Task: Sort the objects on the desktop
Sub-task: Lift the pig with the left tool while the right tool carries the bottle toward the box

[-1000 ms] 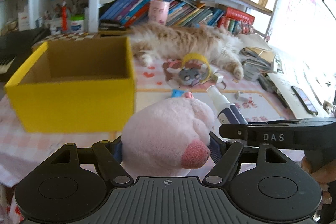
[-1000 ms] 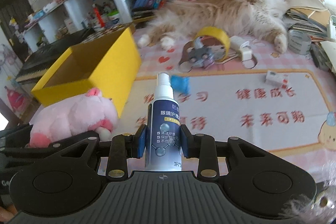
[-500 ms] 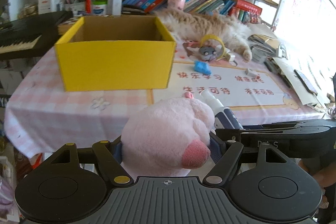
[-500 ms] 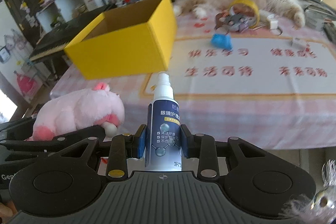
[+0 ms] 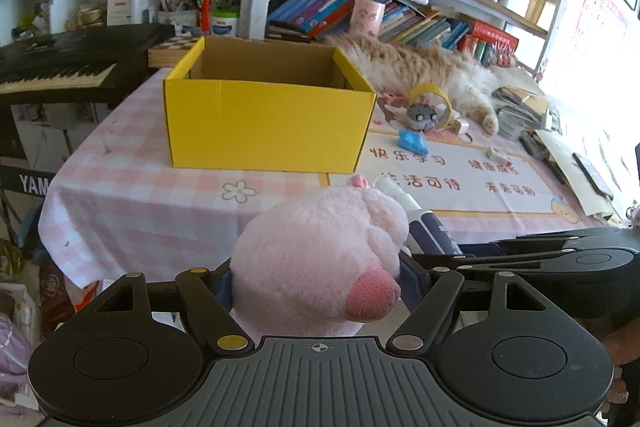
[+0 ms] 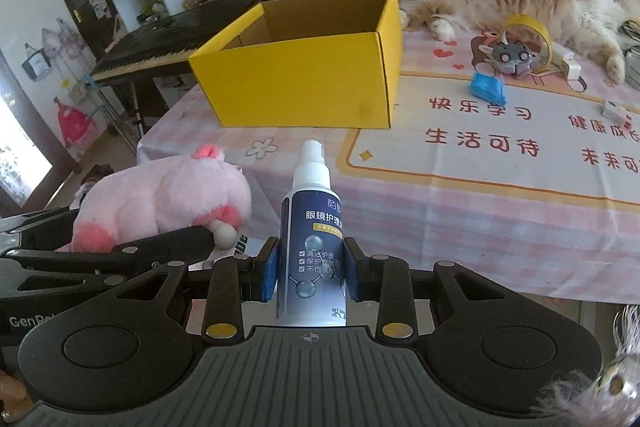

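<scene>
The left gripper (image 5: 316, 291) is clamped on a pink plush pig (image 5: 320, 255), with one pad against each flank of the toy. The pig is carried in the air, off the front edge of the worktop (image 5: 160, 219) and clear of its pink checked cloth.

The right gripper (image 6: 312, 275) is clamped on a spray bottle (image 6: 312, 243). The blue pads (image 6: 269, 275) press the dark blue label from both sides. The bottle stands along the fingers with its white nozzle pointing away from the camera. It is also held in the air, in front of the worktop edge.

The two grippers sit side by side, close together. In the right wrist view the plush pig appears to the left of the bottle, resting against a black finger of the left gripper.

A yellow cardboard box (image 5: 264, 127) stands open on the worktop, on its left part as seen from the grippers. Its interior is visible only in part and shows bare brown cardboard.

Further items lie on the worktop to the right of the box:
- a blue crumpled object (image 5: 412, 142), near the box corner;
- a roll of yellow tape (image 5: 434, 99), upright on its edge beside a small grey toy (image 5: 421, 115);
- a small white block (image 5: 496, 155).

A long-haired cat (image 5: 424, 71) lies stretched along the rear of the worktop, behind the tape.
</scene>
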